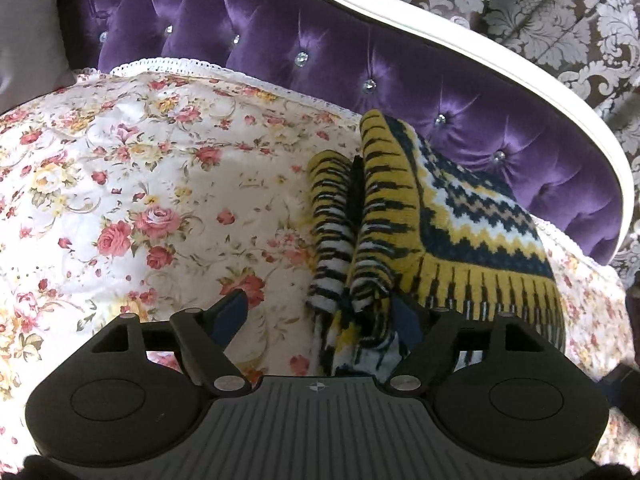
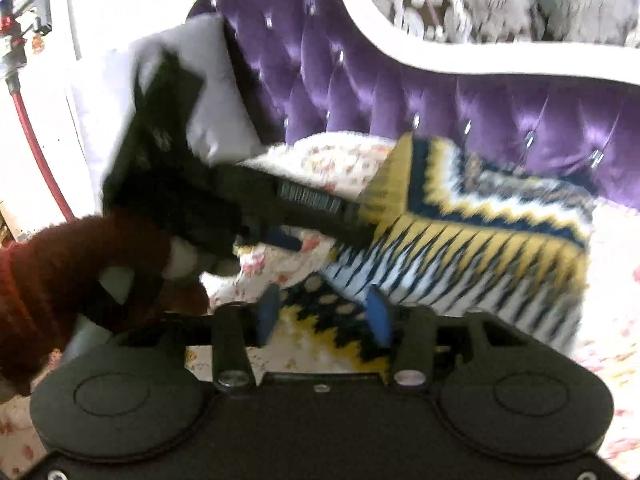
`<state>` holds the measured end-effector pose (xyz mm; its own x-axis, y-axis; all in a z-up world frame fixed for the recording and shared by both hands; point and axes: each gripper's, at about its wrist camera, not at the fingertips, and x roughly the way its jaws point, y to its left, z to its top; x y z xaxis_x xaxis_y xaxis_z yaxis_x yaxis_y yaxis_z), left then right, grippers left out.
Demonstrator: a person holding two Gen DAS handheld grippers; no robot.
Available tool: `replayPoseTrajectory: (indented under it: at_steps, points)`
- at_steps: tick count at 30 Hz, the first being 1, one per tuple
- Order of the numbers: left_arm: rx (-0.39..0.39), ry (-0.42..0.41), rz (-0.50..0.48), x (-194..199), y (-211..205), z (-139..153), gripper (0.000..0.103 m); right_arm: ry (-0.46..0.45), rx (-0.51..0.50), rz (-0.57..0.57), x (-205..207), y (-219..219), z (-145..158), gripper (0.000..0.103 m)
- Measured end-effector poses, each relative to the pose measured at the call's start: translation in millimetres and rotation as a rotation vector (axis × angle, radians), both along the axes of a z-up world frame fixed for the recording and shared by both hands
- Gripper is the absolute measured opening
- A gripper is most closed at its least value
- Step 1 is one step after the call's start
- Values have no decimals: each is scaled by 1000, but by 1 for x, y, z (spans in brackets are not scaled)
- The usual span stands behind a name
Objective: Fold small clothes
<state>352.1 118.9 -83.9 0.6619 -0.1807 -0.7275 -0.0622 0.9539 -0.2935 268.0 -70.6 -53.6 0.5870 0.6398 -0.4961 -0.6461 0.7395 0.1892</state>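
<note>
My left gripper (image 1: 320,312): fingers spread wide, knitted sweater (image 1: 460,216) bunched against the right finger. My right gripper (image 2: 324,312): fingers parted, over the sweater's hem, grip unclear through blur. Sweater lies on floral bedspread (image 1: 140,184), beside purple tufted headboard (image 1: 320,52).

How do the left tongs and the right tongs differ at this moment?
The left tongs stand wide open, knitted garment bunched against one finger; the right tongs are narrower, fabric lying between their fingers. The left view is sharp; the right view is motion-blurred. Both have blue pads over the floral bedspread.
</note>
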Motion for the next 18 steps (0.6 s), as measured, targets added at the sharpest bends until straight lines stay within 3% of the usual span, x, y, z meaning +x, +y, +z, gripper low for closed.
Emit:
replayPoseTrajectory:
  at_steps: [3, 5, 13, 18]
  points:
    - [3, -1, 10, 1, 0, -2, 83, -62, 3, -60, 8, -18, 17, 71]
    - [3, 1, 16, 2, 0, -2, 85, -106, -5, -118, 23, -28, 24, 102]
    - [29, 2, 29, 5, -2, -3, 97, -102, -178, -325, 96, -27, 17, 102]
    - [34, 10, 21, 6, 1, -3, 100, 23, -321, -344, 127, -9, -19, 103]
